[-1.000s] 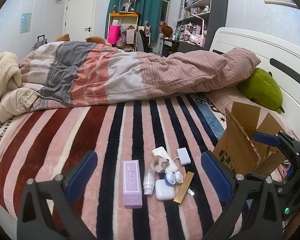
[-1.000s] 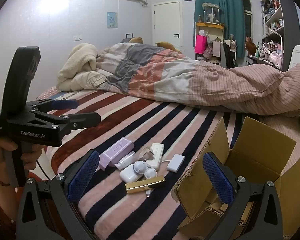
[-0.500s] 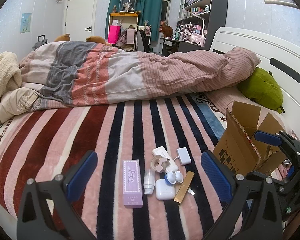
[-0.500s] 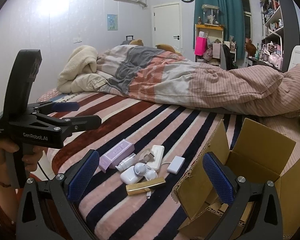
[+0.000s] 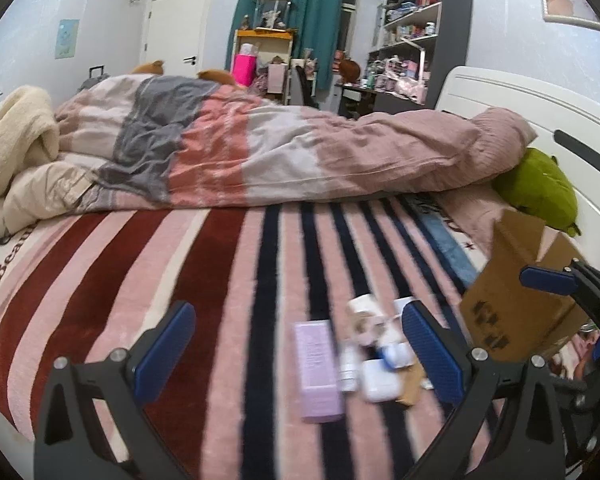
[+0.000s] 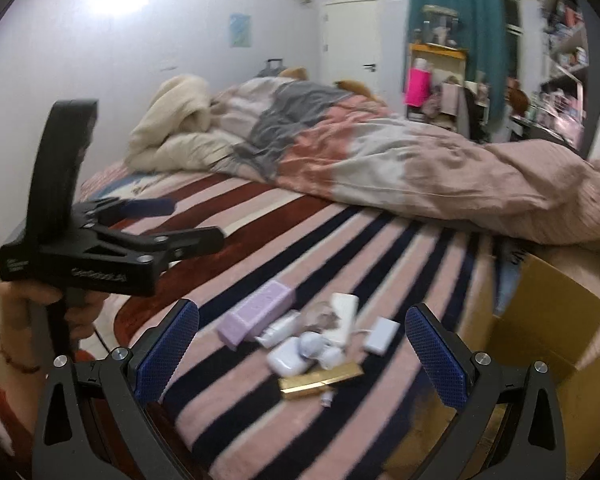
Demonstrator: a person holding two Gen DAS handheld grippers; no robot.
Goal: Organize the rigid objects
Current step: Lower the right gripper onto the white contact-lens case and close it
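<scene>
Bed (image 6: pixel 260 432): covered by a striped blanket, with a rumpled duvet (image 5: pixel 300 152) piled across its far side.
Cardboard box (image 6: pixel 540 344): open, flaps up, standing on the bed just right of the small items.
Left gripper (image 5: pixel 300 344): fingers spread wide, empty, above the blanket.
Right gripper (image 6: pixel 302 346): fingers spread wide, empty, over the cluster.
Purple box (image 6: pixel 256 314): lying flat at the cluster's left edge.
White case (image 6: pixel 288 358): beside the purple box, amid small white pieces.
Gold bar (image 6: pixel 320 378): nearest edge of the cluster.
</scene>
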